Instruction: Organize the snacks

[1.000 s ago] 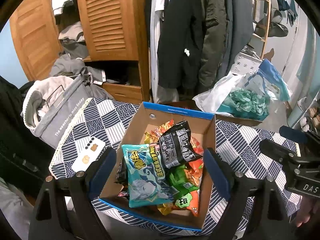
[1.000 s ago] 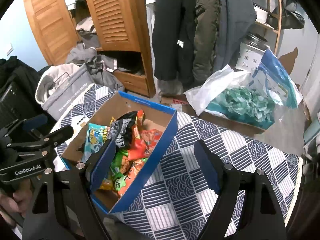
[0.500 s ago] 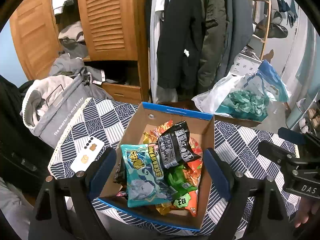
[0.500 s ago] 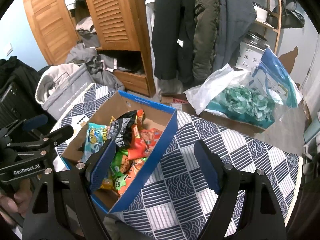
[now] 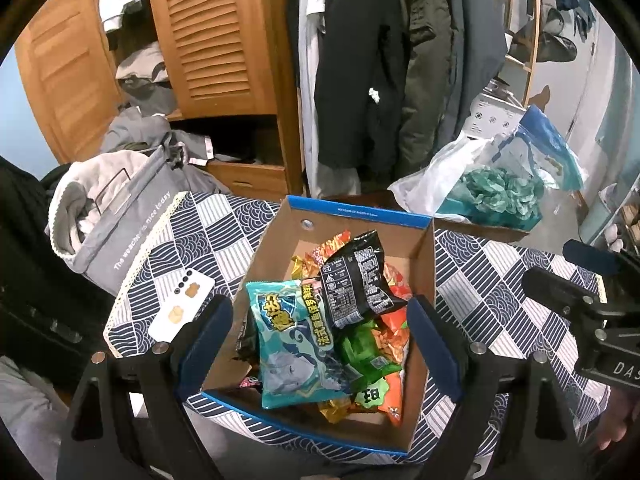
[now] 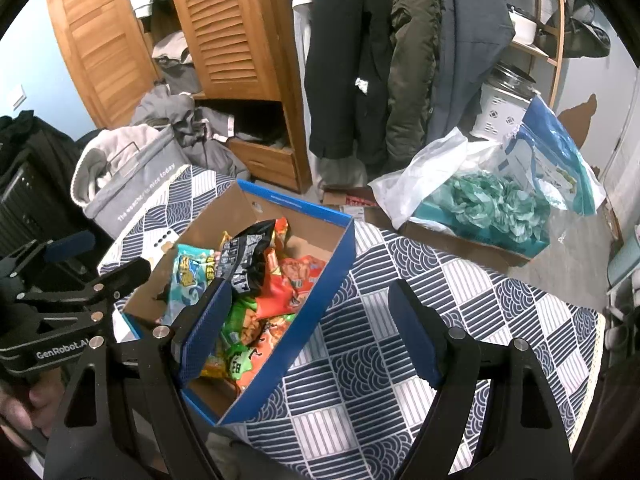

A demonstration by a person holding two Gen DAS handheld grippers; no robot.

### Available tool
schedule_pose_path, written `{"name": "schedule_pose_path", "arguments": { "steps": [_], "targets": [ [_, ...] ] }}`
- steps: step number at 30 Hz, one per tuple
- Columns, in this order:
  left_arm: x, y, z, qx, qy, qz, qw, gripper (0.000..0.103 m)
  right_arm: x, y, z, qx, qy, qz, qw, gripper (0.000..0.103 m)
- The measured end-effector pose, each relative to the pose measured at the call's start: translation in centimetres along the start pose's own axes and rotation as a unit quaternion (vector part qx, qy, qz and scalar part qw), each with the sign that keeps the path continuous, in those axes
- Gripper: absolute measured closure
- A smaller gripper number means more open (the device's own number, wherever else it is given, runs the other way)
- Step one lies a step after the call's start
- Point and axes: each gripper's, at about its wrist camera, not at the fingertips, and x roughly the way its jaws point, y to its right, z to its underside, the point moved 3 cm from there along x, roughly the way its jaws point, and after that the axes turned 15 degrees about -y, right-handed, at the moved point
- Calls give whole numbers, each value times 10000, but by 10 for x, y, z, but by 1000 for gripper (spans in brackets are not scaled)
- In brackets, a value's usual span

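Note:
A blue-rimmed cardboard box (image 5: 362, 216) sits on a table with a navy patterned cloth (image 5: 500, 288). It holds several snack packets: a teal bag (image 5: 292, 340), a black bag (image 5: 358, 280), green (image 5: 362, 354) and orange ones (image 5: 394, 394). My left gripper (image 5: 320, 344) is open and empty, hovering above the box with its fingers on either side. My right gripper (image 6: 308, 332) is open and empty, over the box's right wall (image 6: 304, 312) and the cloth (image 6: 400, 280). The black bag (image 6: 248, 256) and orange packets (image 6: 296, 280) show there too.
A white phone (image 5: 182, 308) lies on the cloth left of the box. A grey laundry basket (image 5: 116, 216) stands at the far left. A plastic bag with teal stuffing (image 5: 500, 196) lies behind the table. A wooden wardrobe (image 5: 208, 36) and hanging coats (image 5: 380, 60) stand behind.
Almost nothing; both grippers stay open and hover, with only a slight drift of view.

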Motion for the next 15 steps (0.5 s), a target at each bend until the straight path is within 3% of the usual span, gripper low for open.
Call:
{"name": "schedule_pose_path", "arguments": {
  "steps": [15],
  "targets": [
    [0, 1, 0, 12, 9, 16, 10000, 13, 0, 0, -1, 3, -1, 4, 10000, 23]
  ]
}}
